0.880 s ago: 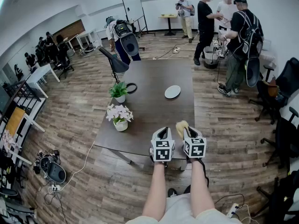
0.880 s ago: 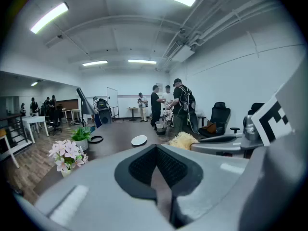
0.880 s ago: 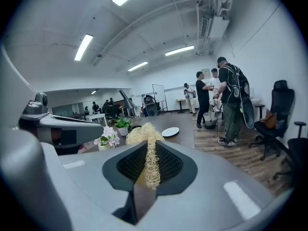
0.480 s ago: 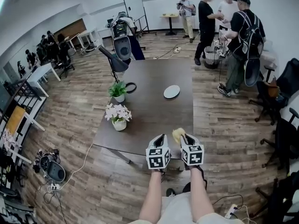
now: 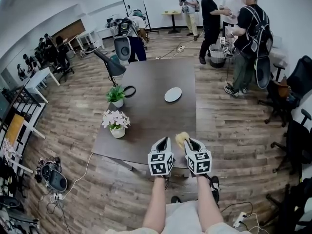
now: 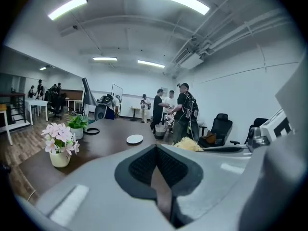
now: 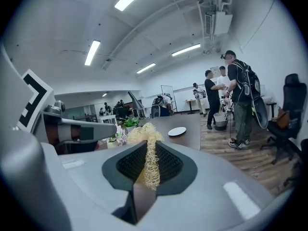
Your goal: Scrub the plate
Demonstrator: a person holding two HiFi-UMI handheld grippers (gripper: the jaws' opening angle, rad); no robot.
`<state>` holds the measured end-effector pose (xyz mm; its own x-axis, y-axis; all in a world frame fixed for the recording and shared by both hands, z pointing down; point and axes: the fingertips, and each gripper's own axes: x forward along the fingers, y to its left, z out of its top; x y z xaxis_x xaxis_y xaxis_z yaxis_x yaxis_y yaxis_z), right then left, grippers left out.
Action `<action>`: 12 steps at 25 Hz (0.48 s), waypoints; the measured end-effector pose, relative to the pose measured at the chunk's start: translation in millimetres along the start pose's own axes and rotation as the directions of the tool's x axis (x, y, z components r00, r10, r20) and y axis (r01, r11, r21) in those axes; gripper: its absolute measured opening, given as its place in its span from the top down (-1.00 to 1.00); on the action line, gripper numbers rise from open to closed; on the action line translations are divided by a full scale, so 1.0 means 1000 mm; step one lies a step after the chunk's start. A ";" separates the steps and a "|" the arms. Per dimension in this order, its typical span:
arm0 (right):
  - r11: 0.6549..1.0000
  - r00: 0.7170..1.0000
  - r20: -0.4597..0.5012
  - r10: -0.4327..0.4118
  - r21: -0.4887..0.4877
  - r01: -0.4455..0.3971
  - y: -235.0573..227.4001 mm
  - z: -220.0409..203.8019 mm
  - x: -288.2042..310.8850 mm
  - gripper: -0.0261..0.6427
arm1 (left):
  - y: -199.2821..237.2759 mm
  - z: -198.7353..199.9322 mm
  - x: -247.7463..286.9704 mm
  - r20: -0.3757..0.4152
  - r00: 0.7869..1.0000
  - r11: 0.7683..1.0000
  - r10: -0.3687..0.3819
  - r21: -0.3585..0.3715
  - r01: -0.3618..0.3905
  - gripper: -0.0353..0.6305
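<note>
White plate (image 5: 173,94) on the table (image 5: 156,77), yellow scrubber (image 7: 147,153) pinched in the right gripper (image 5: 187,142).
The plate is small, round and plain white. It lies flat on the dark brown table top, right of the middle and toward the far end. The scrubber is a pale yellow wad of tangled mesh, clamped upright between the gripper's two jaws. Its fluffy top bulges out above the jaw tips. It hangs over the table's near edge, well apart from the plate.

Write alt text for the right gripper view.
The right gripper is clamped on a yellow mesh scrubber, filling the foreground. Beyond it a white plate lies on a dark table, with several people standing at right.
</note>
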<state>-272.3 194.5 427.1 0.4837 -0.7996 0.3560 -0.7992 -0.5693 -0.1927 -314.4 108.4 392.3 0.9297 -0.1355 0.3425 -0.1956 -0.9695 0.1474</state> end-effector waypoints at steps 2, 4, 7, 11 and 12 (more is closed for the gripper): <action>1.000 1.000 -0.009 0.012 0.014 -0.012 -0.015 0.005 0.007 0.69 | -0.005 0.007 0.014 -0.003 1.000 1.000 0.005 -0.006 -0.005 0.89; 0.999 0.999 -0.020 0.026 0.024 -0.026 -0.032 0.010 0.013 0.69 | -0.014 0.015 0.028 -0.004 1.000 1.000 0.002 -0.002 -0.002 0.89; 0.999 0.999 -0.033 0.042 0.016 -0.042 -0.057 0.016 0.020 0.69 | -0.023 0.022 0.049 0.004 1.000 0.999 0.012 -0.032 -0.012 0.89; 0.998 0.998 -0.039 0.052 0.027 -0.051 -0.091 0.024 0.028 0.68 | -0.038 0.023 0.077 -0.016 1.000 0.998 0.021 -0.053 -0.022 0.89; 0.998 0.998 -0.038 0.055 0.034 -0.054 -0.100 0.027 0.030 0.68 | -0.042 0.025 0.083 -0.019 1.000 0.998 0.022 -0.051 -0.023 0.89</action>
<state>-168.4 222.0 431.9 0.4253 -0.8219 0.3790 -0.8114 -0.5318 -0.2428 -221.1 132.9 391.5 0.9190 -0.1531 0.3633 -0.2326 -0.9546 0.1861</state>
